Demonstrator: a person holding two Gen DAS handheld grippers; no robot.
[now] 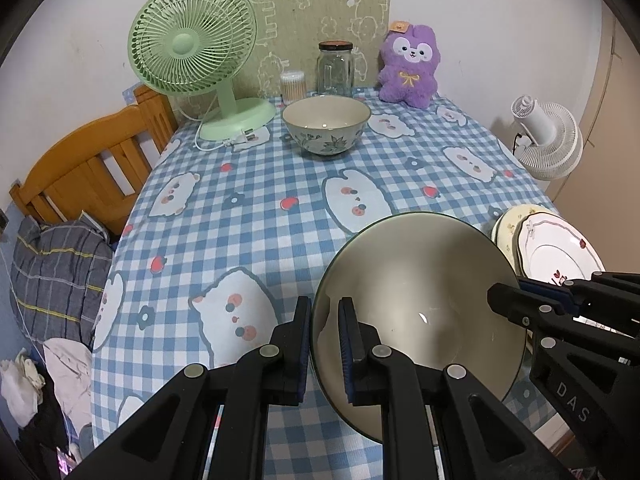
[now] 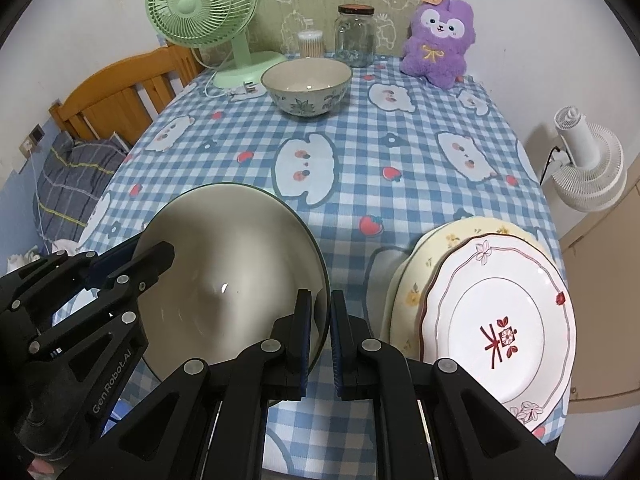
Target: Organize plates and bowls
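Big grey bowl [image 1: 420, 300] at the near counter [image 1: 248, 216] edge, left tool [image 1: 325, 344] and right tool [image 2: 321, 336] each pinching its rim, stacked plates [image 2: 496, 320] beside it, open cloth up to flowered bowl [image 1: 326, 124].

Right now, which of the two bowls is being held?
The plain grey bowl nearest the cameras, both hand-held grippers clamped on its rim; the flower-patterned bowl stands untouched near the green fan.

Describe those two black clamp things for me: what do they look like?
Both are matte black plastic. The left gripper and right gripper each have two angular fingers with cut-out openings, silver round rivets and dark blue pads. Pale lettering is printed on their sides.
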